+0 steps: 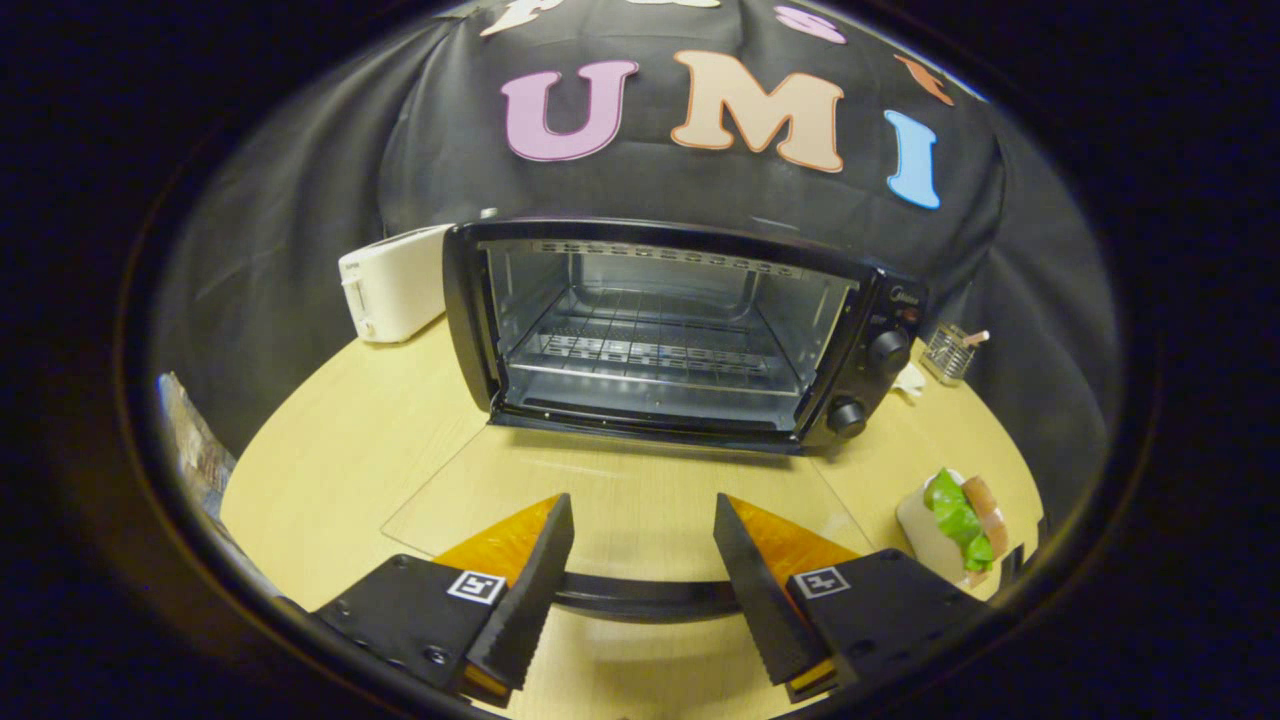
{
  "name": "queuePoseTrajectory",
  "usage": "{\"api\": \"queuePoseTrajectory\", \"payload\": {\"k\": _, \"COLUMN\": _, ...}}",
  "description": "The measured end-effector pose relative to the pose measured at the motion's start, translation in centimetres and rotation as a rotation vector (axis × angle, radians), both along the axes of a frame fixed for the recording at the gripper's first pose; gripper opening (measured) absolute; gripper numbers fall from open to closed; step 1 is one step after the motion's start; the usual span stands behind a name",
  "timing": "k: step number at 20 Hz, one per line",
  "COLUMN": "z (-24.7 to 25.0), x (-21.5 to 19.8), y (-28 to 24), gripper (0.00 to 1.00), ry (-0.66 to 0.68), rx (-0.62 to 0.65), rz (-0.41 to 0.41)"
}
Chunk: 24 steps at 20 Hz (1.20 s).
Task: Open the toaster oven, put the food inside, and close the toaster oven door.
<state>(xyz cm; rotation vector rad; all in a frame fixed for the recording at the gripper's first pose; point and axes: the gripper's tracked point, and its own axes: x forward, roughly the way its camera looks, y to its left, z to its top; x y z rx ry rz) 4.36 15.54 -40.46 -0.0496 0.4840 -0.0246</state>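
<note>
- Gripper (644,520) spread wide, fingers apart and clasping nothing, just above the dark door handle (640,598) running between them.
- Glass door (620,480) dropped flat on the wooden table (340,460), nearly see-through, edges faint and hard to trace.
- Right of the fingers, sandwich (962,520) with green lettuce on a white plate, partly cut off.
- Beyond, black toaster oven (680,335) open, wire rack (640,355) bare, two knobs on its right panel.
- White toaster (392,283) partly hidden behind its left; small wire holder (948,352) far right, contents unclear.
</note>
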Motion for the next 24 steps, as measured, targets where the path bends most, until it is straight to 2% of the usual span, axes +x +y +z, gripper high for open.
{"api": "queuePoseTrajectory", "payload": {"k": 3, "z": -2.2, "x": 0.1, "y": -0.3, "gripper": 0.89, "ry": 0.044, "rx": 0.082, "rz": -0.032}}
{"api": "queuePoseTrajectory", "payload": {"k": 4, "z": -3.2, "x": -0.2, "y": -0.7, "gripper": 0.89, "ry": 0.069, "rx": 0.073, "rz": -0.036}}
{"api": "queuePoseTrajectory", "payload": {"k": 9, "z": -3.1, "x": 0.5, "y": -1.1, "gripper": 0.91, "ry": 0.025, "rx": 0.087, "rz": -0.025}}
{"api": "queuePoseTrajectory", "payload": {"k": 12, "z": -2.4, "x": 0.1, "y": -1.5, "gripper": 0.91, "ry": 0.063, "rx": 0.057, "rz": -0.013}}
{"api": "queuePoseTrajectory", "payload": {"k": 15, "z": -0.1, "x": -0.5, "y": -3.7, "gripper": 0.91, "ry": 0.072, "rx": -0.042, "rz": -0.033}}
{"api": "queuePoseTrajectory", "payload": {"k": 20, "z": 5.4, "x": -1.8, "y": -8.4, "gripper": 0.98, "ry": 0.043, "rx": -0.158, "rz": -0.137}}
{"api": "queuePoseTrajectory", "payload": {"k": 22, "z": 6.3, "x": -3.1, "y": -11.4, "gripper": 0.98, "ry": 0.07, "rx": -0.235, "rz": -0.196}}
{"api": "queuePoseTrajectory", "payload": {"k": 24, "z": 6.3, "x": -4.3, "y": -13.9, "gripper": 0.98, "ry": 0.111, "rx": -0.257, "rz": -0.261}}
